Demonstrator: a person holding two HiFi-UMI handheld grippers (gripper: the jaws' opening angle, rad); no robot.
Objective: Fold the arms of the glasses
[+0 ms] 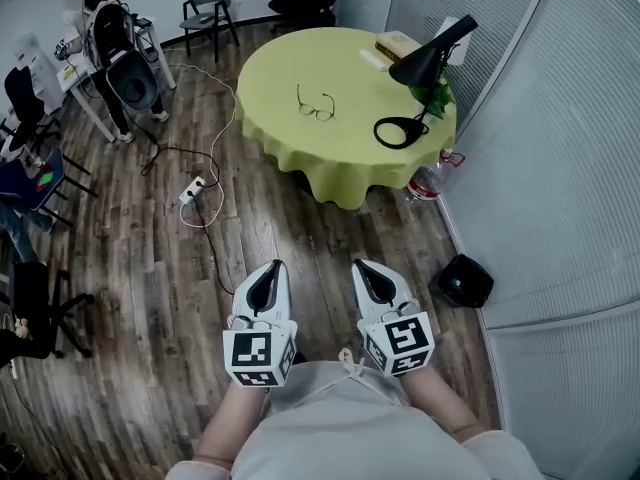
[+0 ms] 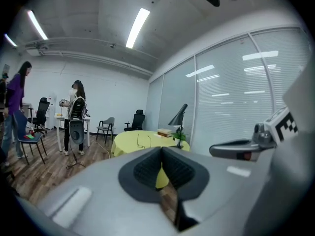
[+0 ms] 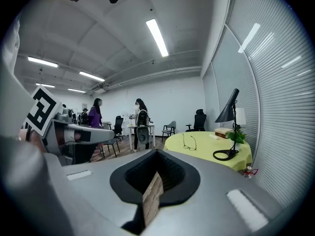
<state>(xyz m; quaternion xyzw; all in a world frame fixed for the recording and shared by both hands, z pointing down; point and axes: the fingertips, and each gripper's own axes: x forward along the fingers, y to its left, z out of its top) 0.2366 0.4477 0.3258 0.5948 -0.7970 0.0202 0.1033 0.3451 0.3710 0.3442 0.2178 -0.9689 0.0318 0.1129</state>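
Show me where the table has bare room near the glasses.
Bare cloth lies left of the glasses and between them and the near rim. The right side is crowded: lamp, plant, books.

Even, bright overhead light from ceiling strip lamps. Soft shadow on floor under table. Both gripper views: strong fisheye bowing, black vignette at corners. Left tongs and right tongs close to lens, slightly soft; faint glare patches on their grey shells.
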